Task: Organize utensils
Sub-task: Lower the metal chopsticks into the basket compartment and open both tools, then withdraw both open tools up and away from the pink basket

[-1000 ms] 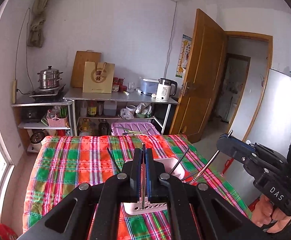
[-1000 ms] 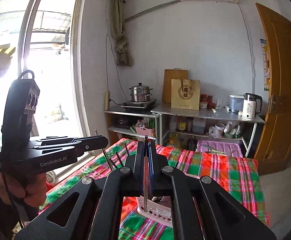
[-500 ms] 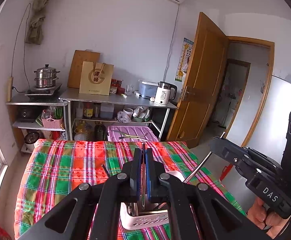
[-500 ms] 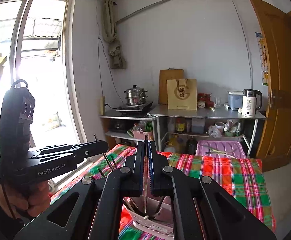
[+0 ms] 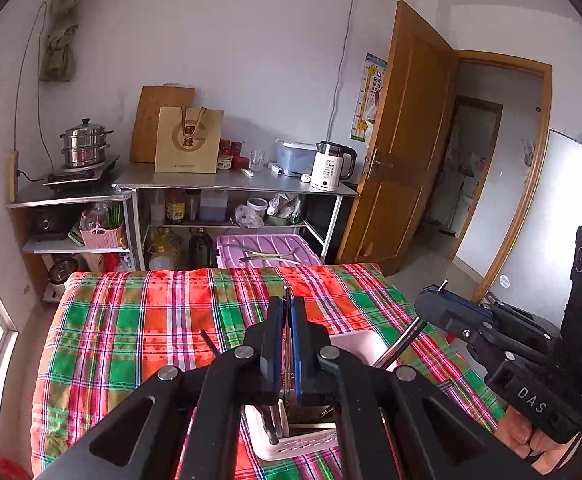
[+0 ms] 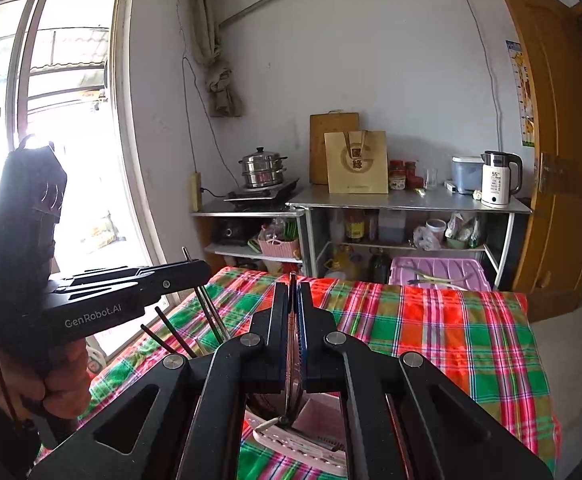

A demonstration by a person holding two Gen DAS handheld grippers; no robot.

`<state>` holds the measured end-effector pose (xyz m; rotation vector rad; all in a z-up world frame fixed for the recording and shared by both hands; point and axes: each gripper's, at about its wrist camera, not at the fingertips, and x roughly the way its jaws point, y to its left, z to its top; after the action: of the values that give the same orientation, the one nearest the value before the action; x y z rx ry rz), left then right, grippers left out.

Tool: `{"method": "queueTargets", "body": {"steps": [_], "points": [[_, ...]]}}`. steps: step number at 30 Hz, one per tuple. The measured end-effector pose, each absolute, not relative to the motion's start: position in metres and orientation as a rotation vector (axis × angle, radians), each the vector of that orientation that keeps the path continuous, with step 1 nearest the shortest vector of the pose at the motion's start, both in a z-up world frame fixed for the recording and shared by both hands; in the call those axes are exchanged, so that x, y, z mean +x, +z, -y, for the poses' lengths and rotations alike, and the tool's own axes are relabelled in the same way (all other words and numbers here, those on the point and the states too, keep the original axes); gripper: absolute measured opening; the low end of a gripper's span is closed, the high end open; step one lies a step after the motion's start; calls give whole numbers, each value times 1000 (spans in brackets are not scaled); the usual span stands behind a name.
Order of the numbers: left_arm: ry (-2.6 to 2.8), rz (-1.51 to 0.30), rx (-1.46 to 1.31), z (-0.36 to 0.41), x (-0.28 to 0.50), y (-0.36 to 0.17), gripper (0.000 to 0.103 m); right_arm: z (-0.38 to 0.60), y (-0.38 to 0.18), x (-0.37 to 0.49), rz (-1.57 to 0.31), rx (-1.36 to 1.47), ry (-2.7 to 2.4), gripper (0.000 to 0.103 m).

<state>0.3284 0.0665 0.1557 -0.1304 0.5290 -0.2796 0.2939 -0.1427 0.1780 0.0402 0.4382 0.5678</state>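
Pink slotted utensil caddy [image 5: 303, 446] on the plaid-covered worktop [image 5: 131, 320] – dark-handled utensils inside, left hand-held gripper [image 5: 286, 344] pinching a thin metal utensil [image 5: 287, 364], right hand-held gripper [image 6: 292, 332] pinching another thin utensil [image 6: 291, 360] – bare cloth around.

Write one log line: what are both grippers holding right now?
left gripper: shut on metal utensil | right gripper: shut on metal utensil | both above pink holder | plaid cloth

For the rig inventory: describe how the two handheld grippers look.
Both are matte black with angular linkage arms, silver pivot bolts and blue-lined fingers. The left gripper carries white "GenRobot.AI" lettering and a thin black cable by its handle; the right gripper shows white "DAS" lettering and circle markings on its upright block.
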Motion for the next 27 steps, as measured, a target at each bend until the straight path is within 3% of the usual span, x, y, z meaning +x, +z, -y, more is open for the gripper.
{"method": "queueTargets", "body": {"steps": [27], "points": [[-315, -674, -109, -75, 357, 114, 3, 117, 157, 302, -510, -73, 566, 4]]}}
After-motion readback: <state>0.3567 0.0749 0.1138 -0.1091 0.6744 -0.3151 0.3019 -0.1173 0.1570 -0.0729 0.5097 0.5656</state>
